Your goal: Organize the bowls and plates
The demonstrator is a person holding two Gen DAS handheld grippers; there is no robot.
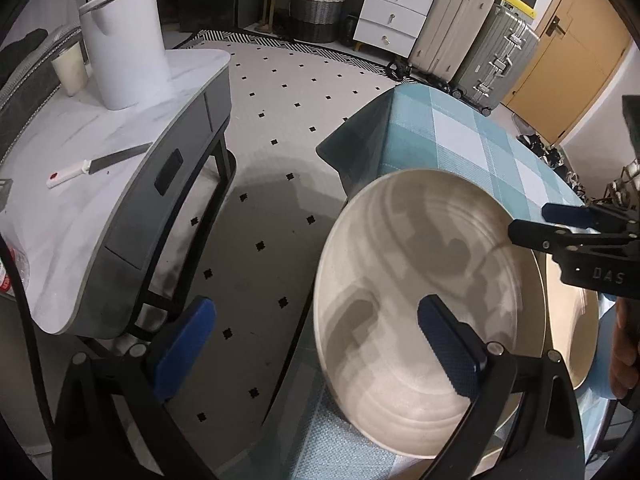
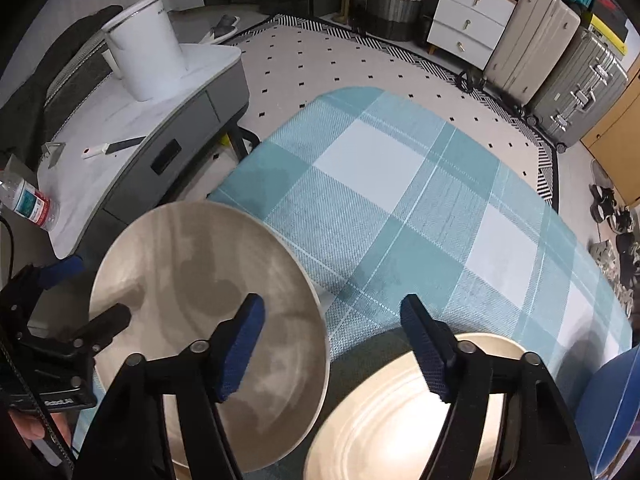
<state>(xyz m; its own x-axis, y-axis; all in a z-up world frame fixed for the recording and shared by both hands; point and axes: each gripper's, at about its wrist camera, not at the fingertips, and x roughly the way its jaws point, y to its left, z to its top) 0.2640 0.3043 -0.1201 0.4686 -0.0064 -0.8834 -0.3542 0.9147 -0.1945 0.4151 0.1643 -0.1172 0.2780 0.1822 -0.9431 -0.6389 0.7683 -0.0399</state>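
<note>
A large beige plate (image 1: 420,280) lies on the blue checked tablecloth (image 1: 460,132) near its left edge; it also shows in the right wrist view (image 2: 192,280). My left gripper (image 1: 316,344) is open, its right finger over the plate and its left finger over the floor. A second beige plate (image 2: 384,424) lies to the right, and its edge shows in the left wrist view (image 1: 572,340). My right gripper (image 2: 332,348) is open above the cloth between the two plates; it shows at the right of the left wrist view (image 1: 532,222).
A grey side table (image 1: 80,184) to the left carries a white kettle (image 1: 124,44), a cup (image 1: 70,68), a knife (image 1: 96,164) and a water bottle (image 2: 28,200). A blue dish edge (image 2: 616,400) sits at far right. Suitcases (image 1: 476,52) and white drawers (image 1: 394,12) stand beyond.
</note>
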